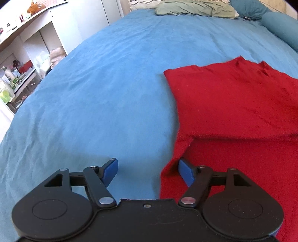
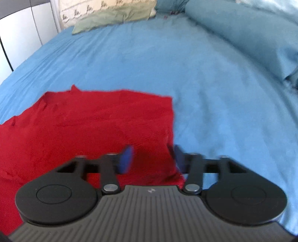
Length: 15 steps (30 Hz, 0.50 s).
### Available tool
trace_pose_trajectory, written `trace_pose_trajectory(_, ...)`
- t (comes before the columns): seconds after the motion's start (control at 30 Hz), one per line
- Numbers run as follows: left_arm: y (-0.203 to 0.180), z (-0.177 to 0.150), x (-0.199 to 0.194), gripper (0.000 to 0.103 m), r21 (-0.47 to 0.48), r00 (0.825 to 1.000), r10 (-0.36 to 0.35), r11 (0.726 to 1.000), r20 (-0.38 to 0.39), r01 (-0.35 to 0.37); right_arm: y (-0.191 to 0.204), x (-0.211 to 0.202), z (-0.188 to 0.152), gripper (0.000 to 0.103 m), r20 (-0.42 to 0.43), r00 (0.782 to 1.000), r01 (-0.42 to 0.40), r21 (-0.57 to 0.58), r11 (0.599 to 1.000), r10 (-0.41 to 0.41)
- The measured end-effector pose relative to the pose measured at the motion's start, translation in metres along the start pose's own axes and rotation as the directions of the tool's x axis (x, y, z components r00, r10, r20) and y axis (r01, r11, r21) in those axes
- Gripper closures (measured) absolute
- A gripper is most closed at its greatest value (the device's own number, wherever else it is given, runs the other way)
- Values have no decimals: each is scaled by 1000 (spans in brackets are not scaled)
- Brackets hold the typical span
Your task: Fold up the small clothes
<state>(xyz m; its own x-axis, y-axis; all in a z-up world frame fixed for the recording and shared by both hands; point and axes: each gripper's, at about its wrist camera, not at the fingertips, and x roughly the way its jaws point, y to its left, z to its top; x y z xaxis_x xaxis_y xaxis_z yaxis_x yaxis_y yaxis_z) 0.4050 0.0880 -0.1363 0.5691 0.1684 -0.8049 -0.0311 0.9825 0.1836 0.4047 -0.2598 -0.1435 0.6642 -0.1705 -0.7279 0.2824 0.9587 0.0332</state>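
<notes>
A bed [image 1: 104,96] covered with a blue sheet is seen filling both views. Pillows [image 1: 195,7] are noted along its far edge, and a rolled teal duvet [image 2: 242,37] along its right edge. White shelving [image 1: 28,46] is seen beyond the left edge. A red garment [image 1: 232,104] is laid flat on the bed toward its near edge, with one layer folded over another. The left gripper [image 1: 148,172] is held with its blue pads spread wide, astride the garment's left edge, nothing being pinched. The right gripper [image 2: 153,159] is likewise held spread, astride the garment's right edge; it is blurred, and contact with the cloth cannot be determined.
</notes>
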Motion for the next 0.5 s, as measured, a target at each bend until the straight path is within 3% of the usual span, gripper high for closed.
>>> trace_pose_trajectory(0.1, -2, -4, -6, 27, -3, 1000, -8, 1000, 1, 8, 12, -21, -5, 11, 51, 996, -67, -61, 996, 70)
trace_pose_trajectory(0.2, -5, -6, -11, 27, 3, 1000, -13, 1000, 10, 13, 28, -18, -10, 9, 28, 987, -157, -112, 981, 161)
trace_pose_trajectory(0.33, -9, -11, -15, 27, 19, 999, -29, 999, 36, 28, 29, 7, -23, 8, -23, 995, -101, -106, 989, 99)
trace_pose_trajectory(0.43, -12, -17, -14, 27, 40, 998, -29, 999, 58, 27, 9, 13, -35, 8, 37, 991, -125, -31, 992, 126)
trace_pose_trajectory(0.5, -12, -23, -14, 27, 45, 996, -29, 999, 79, 25, 5, 19, -39, 8, 65, 988, -139, -46, 989, 142)
